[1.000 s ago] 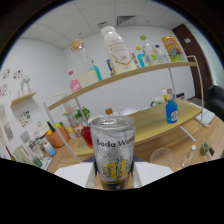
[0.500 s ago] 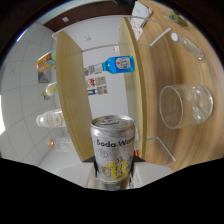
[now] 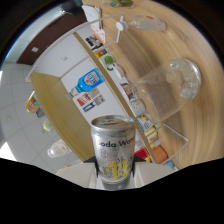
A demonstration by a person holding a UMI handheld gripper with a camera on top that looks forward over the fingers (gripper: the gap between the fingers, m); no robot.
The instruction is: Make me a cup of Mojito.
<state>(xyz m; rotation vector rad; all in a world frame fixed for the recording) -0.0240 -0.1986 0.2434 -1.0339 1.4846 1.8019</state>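
Soda can (image 3: 113, 150) held between the fingers, top already opened, pull tab visible on the lid. Whole view rolled far over, so can judged tipped well toward its side, mouth aimed toward the glass (image 3: 167, 90) lying beyond it on the wooden counter (image 3: 200, 130). No stream visible leaving the can; whether soda is flowing cannot be told.

Progress, as a judgement: seemingly at the soda-topping stage of the mojito. Glass looks clear with something pale and lumpy at its far end, possibly ice, not certain. No mint, lime or liquid level plainly made out inside it. Left to do, probably: finish the pour, set the can back upright on the counter, perhaps stir and garnish.

Gripper (image 3: 114, 172) closed to the width of the can, both white fingers (image 3: 75, 175) pressing on its lower sides, label facing the camera. Can standing straight along the fingers, not slipping or skewed.

Elsewhere: blue bottle (image 3: 90, 80) on the shelf (image 3: 55, 107) behind, small coloured bottles and jars along the counter's back edge, a clear bottle (image 3: 142, 22) lying farther along the counter, well apart from the glass.
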